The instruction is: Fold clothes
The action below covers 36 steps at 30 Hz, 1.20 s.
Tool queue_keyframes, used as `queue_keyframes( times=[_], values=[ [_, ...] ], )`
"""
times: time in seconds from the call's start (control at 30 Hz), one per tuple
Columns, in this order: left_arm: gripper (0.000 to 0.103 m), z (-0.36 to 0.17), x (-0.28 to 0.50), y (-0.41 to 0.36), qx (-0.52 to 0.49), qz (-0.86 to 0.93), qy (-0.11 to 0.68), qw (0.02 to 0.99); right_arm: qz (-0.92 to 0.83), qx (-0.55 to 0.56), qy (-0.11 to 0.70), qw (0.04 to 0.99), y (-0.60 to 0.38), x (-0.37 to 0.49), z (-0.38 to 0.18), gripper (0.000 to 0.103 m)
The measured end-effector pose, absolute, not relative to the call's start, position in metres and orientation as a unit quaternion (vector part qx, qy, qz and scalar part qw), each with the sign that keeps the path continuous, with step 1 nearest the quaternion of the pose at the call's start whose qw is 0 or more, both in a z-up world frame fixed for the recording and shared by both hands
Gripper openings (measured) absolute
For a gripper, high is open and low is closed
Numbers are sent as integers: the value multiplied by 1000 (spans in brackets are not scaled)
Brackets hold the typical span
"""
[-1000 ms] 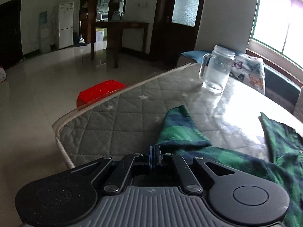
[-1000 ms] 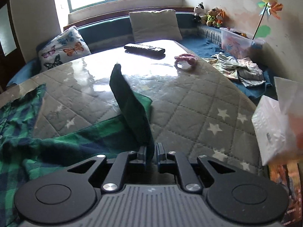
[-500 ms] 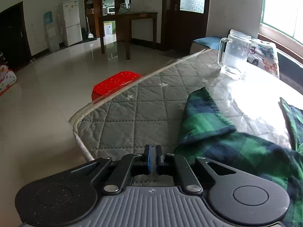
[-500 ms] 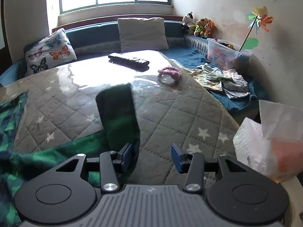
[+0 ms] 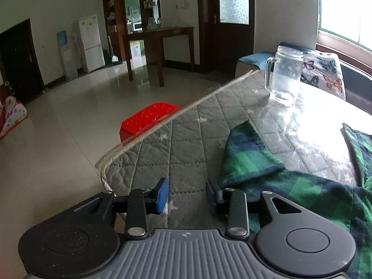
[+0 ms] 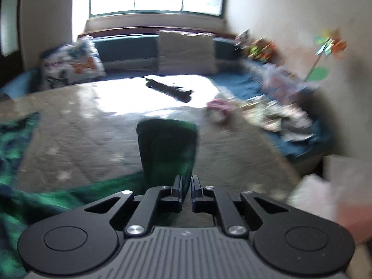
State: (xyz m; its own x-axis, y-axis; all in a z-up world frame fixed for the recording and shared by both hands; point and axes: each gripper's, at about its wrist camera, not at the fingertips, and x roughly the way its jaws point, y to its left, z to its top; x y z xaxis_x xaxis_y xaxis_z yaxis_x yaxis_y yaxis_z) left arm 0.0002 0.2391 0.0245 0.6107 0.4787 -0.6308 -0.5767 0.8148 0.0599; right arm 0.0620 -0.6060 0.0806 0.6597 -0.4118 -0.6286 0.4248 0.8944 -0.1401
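Your left gripper [image 5: 187, 196] has just let go. Half a second ago its blue pads were pressed together; now they stand apart over bare quilt at the bottom centre of the left view, with nothing between them. The plaid shirt [image 5: 290, 181] lies just to the right of that gap, its sleeve [image 5: 248, 155] spread flat across the grey quilted table cover [image 5: 176, 148] toward the middle right of the frame. The right pad looks very close to the cloth edge, though whether it touches is hard to tell.

Your right gripper [image 6: 186, 184] has gone the other way. Half a second ago it gaped open beside the dark green sleeve end [image 6: 167, 148]; now its jaws are pinched on that cloth, which rises from them as a dark flap in the centre of the right view. That view is smeared with motion blur, so your right hand is probably moving as it takes hold.

For the fold, this reads as the left side being laid down and released while the right sleeve is picked up to be carried inward over the body, at the left edge of the right view. Mind the glass mug [image 5: 284, 76] at the upper right of the left view and the remote [image 6: 168, 88] beyond the sleeve.
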Motion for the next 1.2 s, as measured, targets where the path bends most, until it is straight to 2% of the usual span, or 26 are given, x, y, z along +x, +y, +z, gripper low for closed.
queue_keyframes(
  times=[0.2,0.23,0.27,0.33,0.5,0.63,0.73,0.77,0.83,0.87,0.97,1.2],
  values=[
    [48,35,5,228,-62,280,310,906,-250,-1,337,908,-608,52,88,17],
    [48,37,6,226,-60,276,307,909,-245,-2,334,910,-606,52,90,22],
    [49,38,7,224,-57,273,304,911,-234,-2,335,913,-603,53,90,32],
    [51,39,9,222,-49,277,299,912,-205,2,343,917,-596,58,89,40],
    [51,35,7,235,-57,295,305,903,-166,19,378,911,-587,73,67,42],
    [55,26,3,245,-59,302,317,897,-166,23,387,907,-586,75,55,52],
    [59,20,4,244,-56,292,322,899,-168,25,389,905,-589,76,54,55],
    [61,19,5,241,-52,282,322,902,-169,24,390,905,-589,76,54,57],
    [77,14,11,231,-39,252,329,909,-172,26,390,904,-589,77,53,58],
    [79,10,15,225,-27,241,332,911,-173,26,390,904,-589,77,53,59],
    [79,-1,31,214,12,234,343,910,-176,29,391,903,-589,79,53,61],
    [79,-22,65,230,30,262,360,895,-180,33,395,900,-592,81,52,65]
  ],
)
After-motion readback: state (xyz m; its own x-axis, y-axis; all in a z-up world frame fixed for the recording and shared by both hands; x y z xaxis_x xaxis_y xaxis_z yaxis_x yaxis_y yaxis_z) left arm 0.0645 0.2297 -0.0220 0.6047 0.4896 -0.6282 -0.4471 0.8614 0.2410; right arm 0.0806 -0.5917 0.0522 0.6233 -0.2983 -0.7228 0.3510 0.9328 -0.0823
